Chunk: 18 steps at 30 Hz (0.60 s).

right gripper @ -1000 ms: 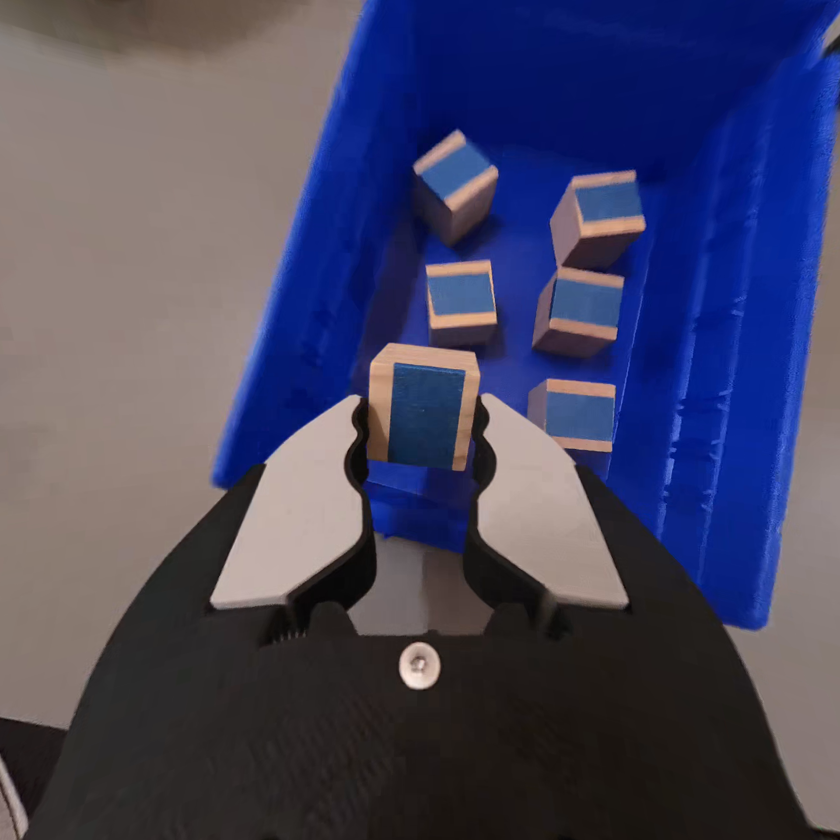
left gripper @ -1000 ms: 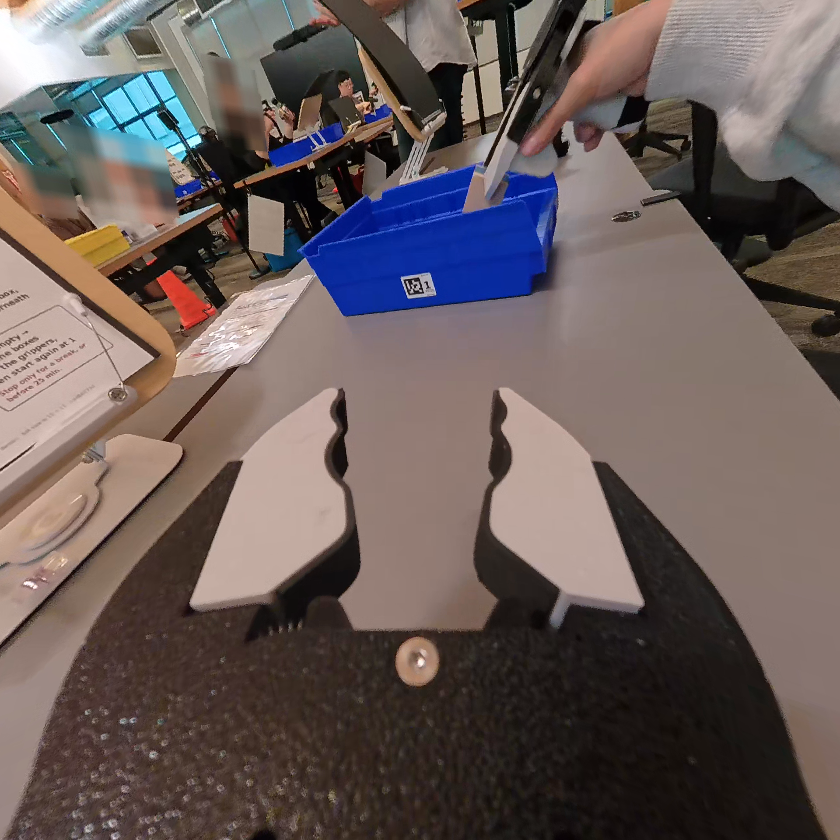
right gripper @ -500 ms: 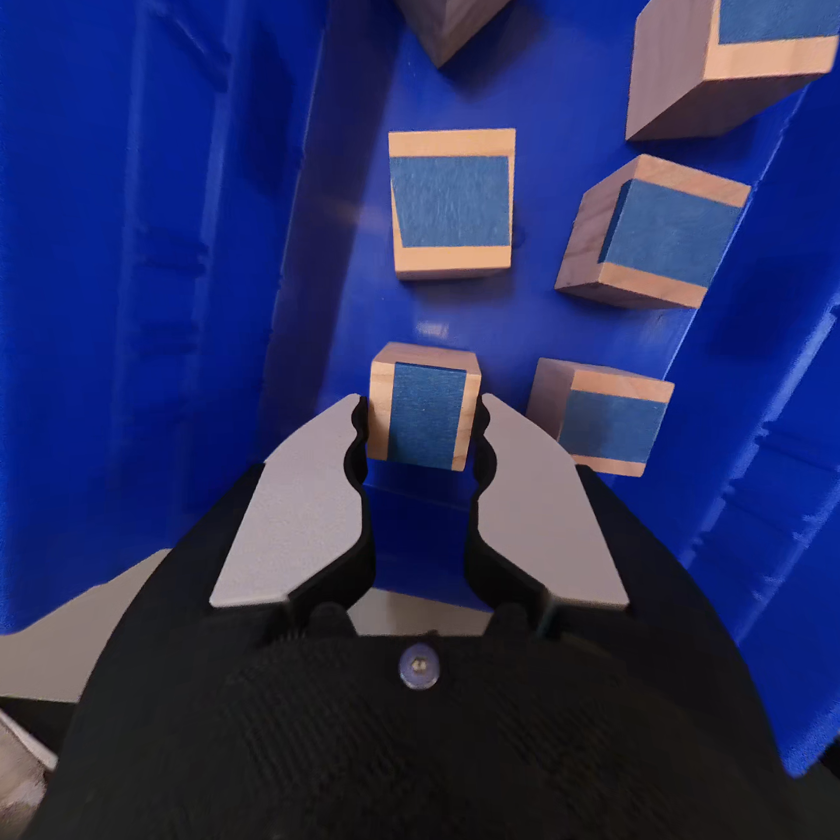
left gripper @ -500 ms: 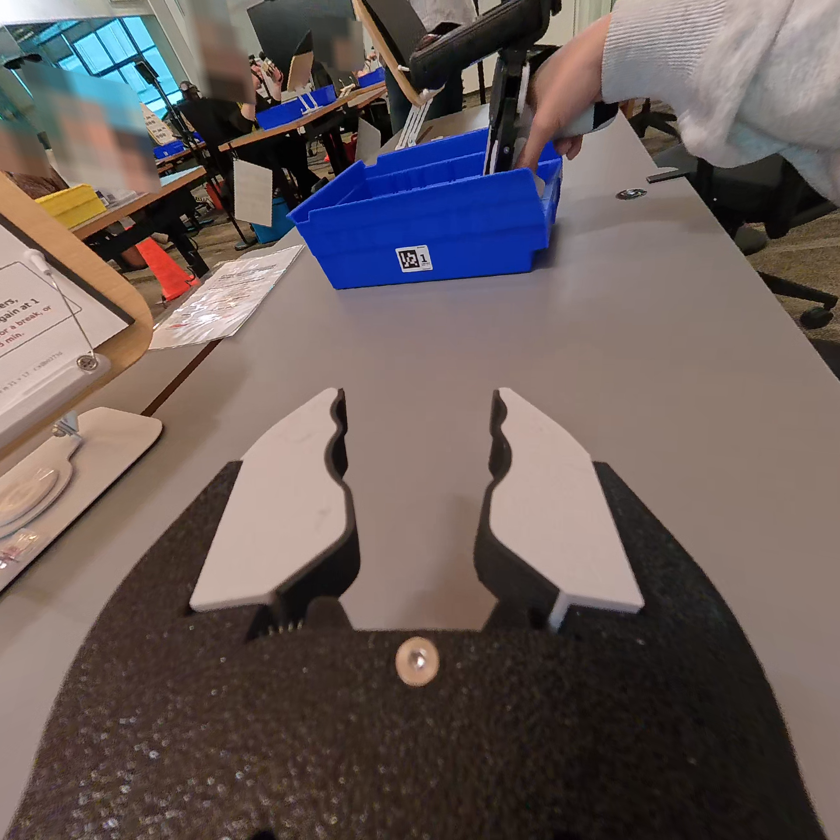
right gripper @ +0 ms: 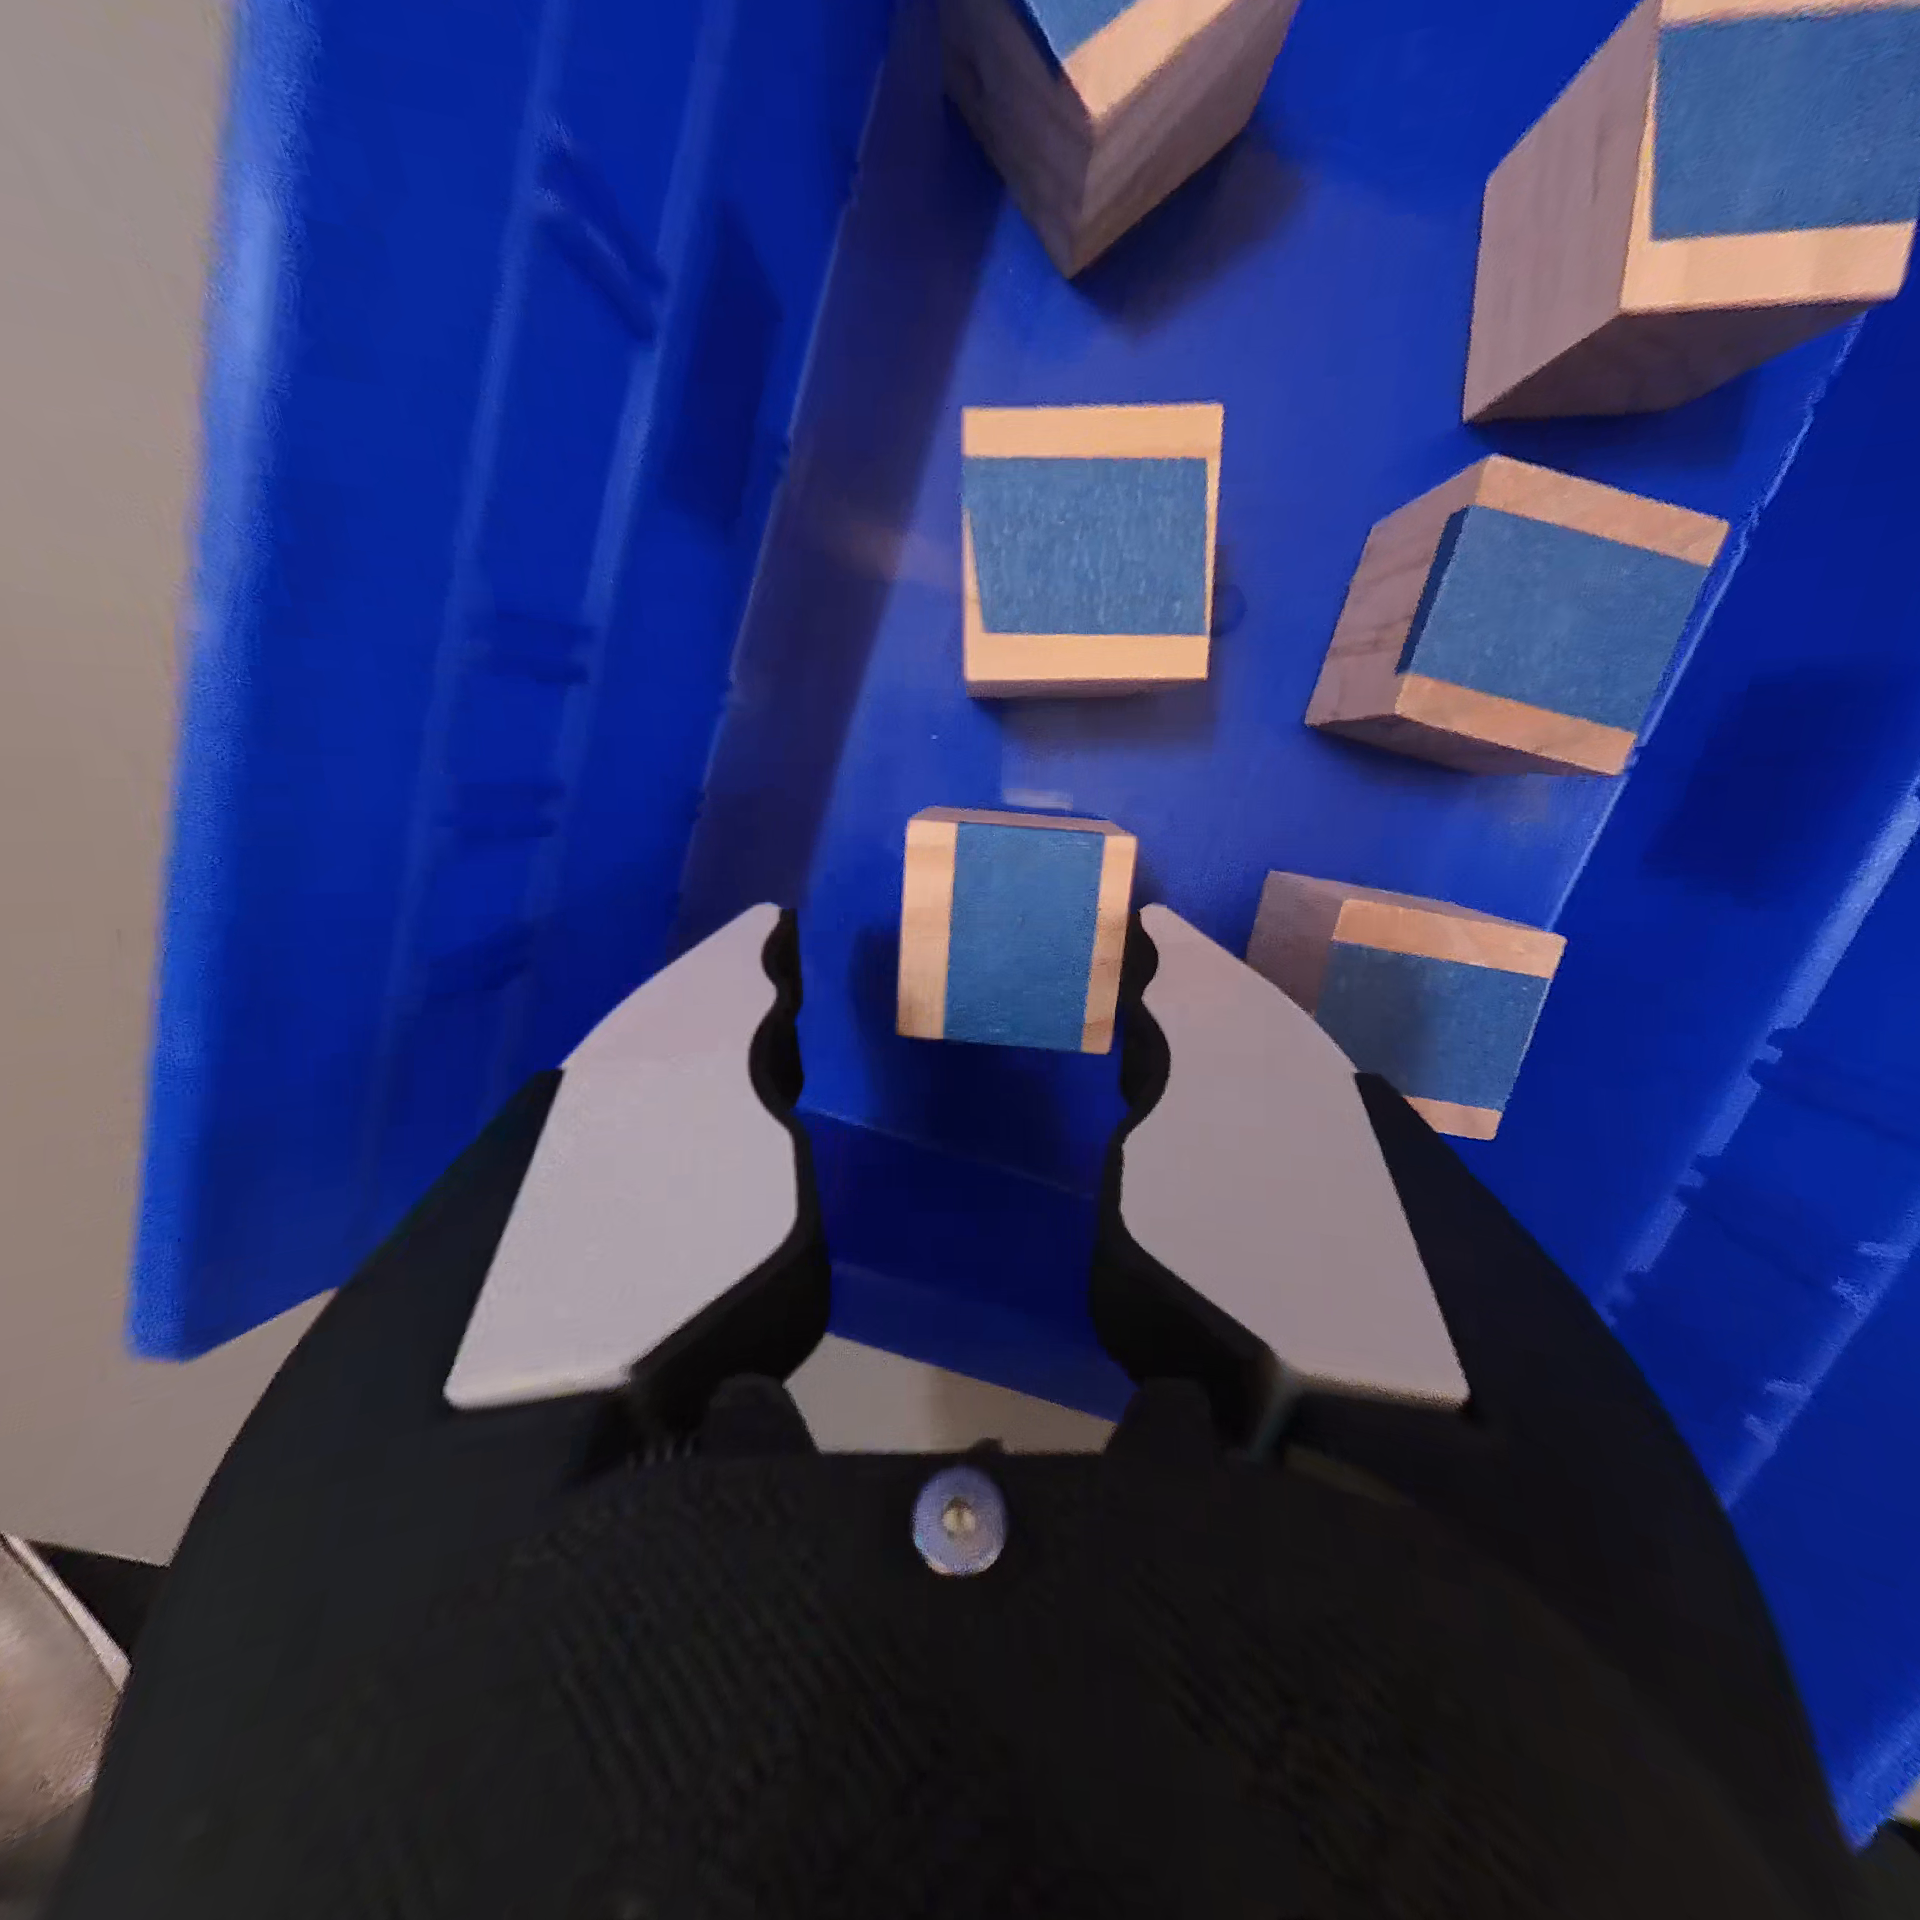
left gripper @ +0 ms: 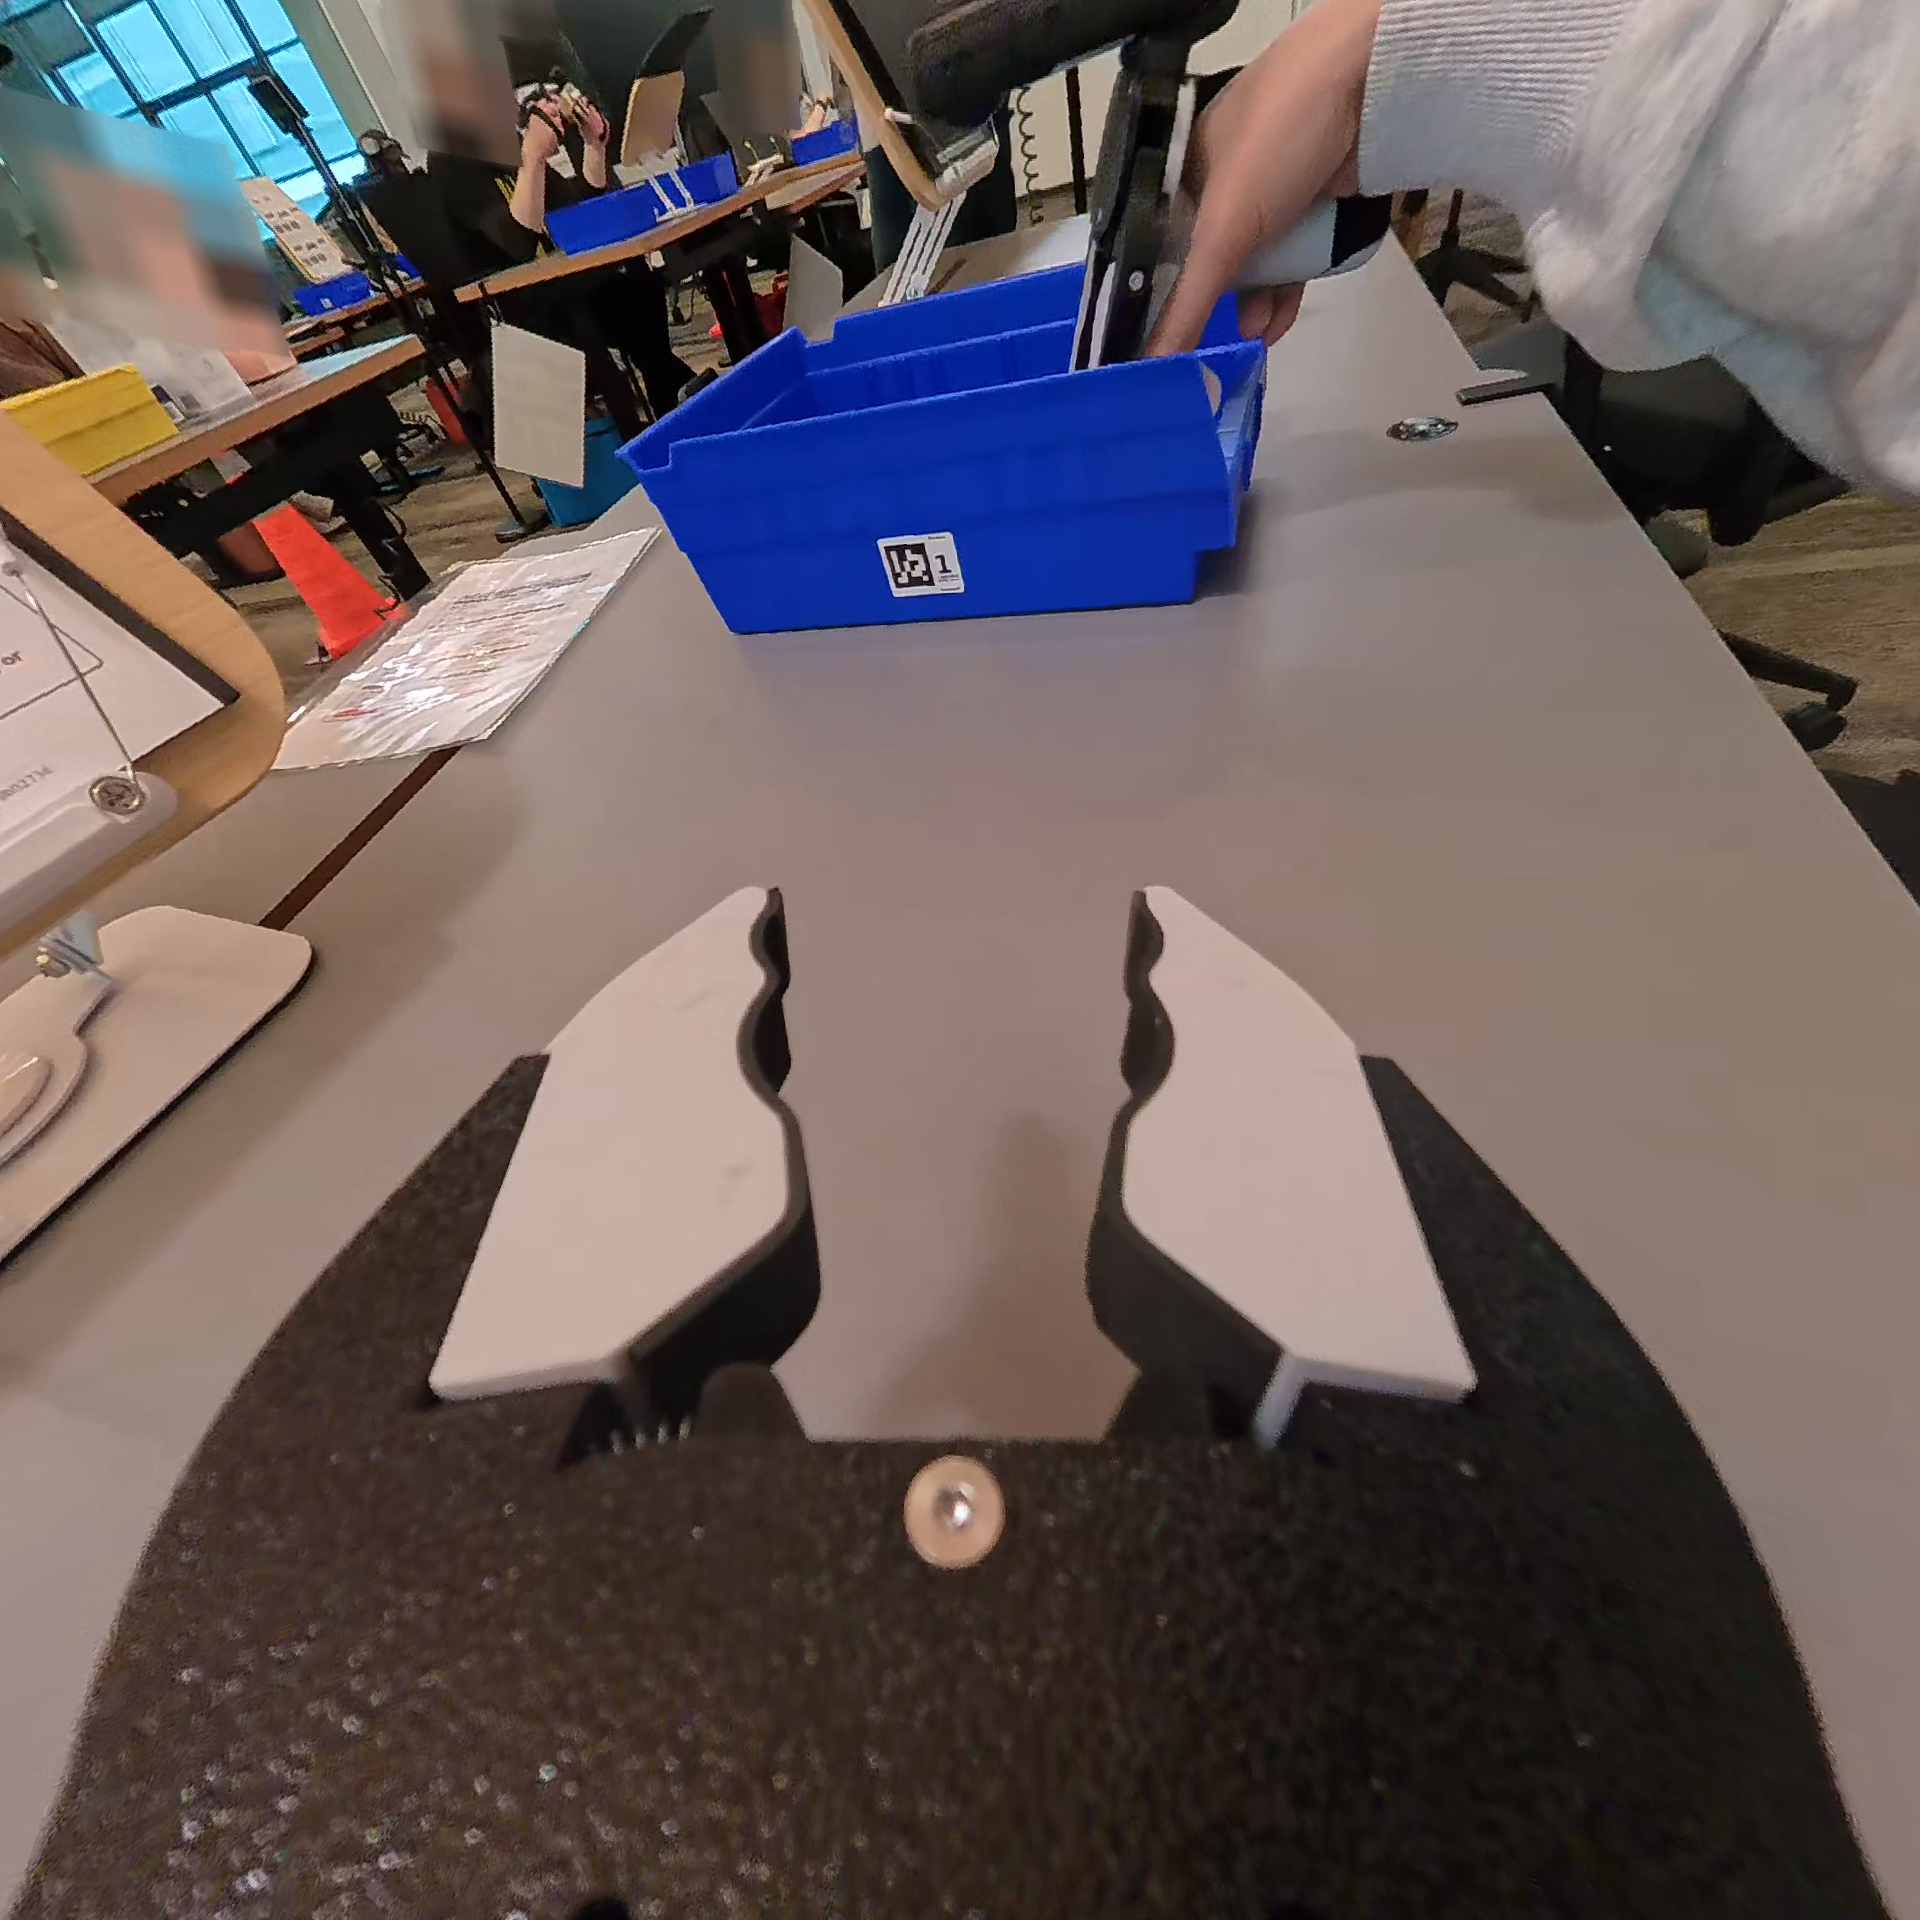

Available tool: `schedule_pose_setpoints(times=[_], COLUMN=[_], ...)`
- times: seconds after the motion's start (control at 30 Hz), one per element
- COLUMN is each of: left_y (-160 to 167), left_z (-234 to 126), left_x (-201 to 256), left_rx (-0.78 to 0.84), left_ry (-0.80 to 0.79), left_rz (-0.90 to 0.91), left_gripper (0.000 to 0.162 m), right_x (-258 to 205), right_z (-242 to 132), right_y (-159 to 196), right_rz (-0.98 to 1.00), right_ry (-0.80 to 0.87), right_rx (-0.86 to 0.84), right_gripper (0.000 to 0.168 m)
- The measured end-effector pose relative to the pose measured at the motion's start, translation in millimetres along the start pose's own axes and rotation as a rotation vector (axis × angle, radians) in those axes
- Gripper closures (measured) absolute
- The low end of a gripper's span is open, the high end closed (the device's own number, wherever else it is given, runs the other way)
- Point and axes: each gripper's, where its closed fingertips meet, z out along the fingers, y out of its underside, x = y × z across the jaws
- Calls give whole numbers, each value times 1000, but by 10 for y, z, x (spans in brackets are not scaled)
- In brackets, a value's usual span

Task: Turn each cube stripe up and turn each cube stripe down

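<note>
Now your right gripper is hanging spread over the blue bin, striped cube sitting released between its fingertips, touching the right one, your left gripper is hovering unclenched, holding nothing, above the grey table.

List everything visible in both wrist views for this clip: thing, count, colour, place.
cubes: six, wood with blue stripe facing up, inside bin
bin: one, blue, on table
table: one, grey
laminated sheet: one, clear, table's left edge
sign stand: one, wood and white, near left
cone: one, orange, on floor
right gripper: open around nearest cube, in bin
left gripper: open, empty, over table
</note>
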Motion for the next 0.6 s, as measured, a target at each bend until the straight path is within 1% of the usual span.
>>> schedule_pose_setpoints(times=[0.07, 0.13, 0.23, 0.27, 0.33, 0.4, 0.47, 0.5, 0.6], left_y=[-11, -25, -50, -74, -166, -291, -453, -535, -744], left_z=[9, 31, 105, 144, 254, 411, 608, 718, 1078], left_x=[2, 6, 21, 36, 88, 160, 266, 303, 382], left_rx=[19, 36, 46, 47, 57, 64, 75, 76, 45], left_ry=[8, 15, 9, 4, -1, 0, 17, 12, -16], left_rz=[-25, -54, -84, -90, -112, -155, -213, -245, -355], left_gripper=[100, 98, 93, 92, 89, 88, 85, 84, 84], right_x=[-68, -106, -72, -28, 127, 372, 629, 739, 986], right_z=[-109, -263, -562, -682, -947, -1214, -1398, -1430, -1363], right_y=[-53, -75, -81, -76, -41, 50, 186, 262, 477], right_rz=[-14, -35, -63, -65, -54, -15, 23, 49, 151], right_ry=[-29, -38, -1, 28, 118, 243, 353, 385, 401], right_rx=[75, 145, 277, 330, 451, 570, 659, 681, 688], right_gripper=[100, 97, 88, 87, 87, 86, 90, 93, 94])
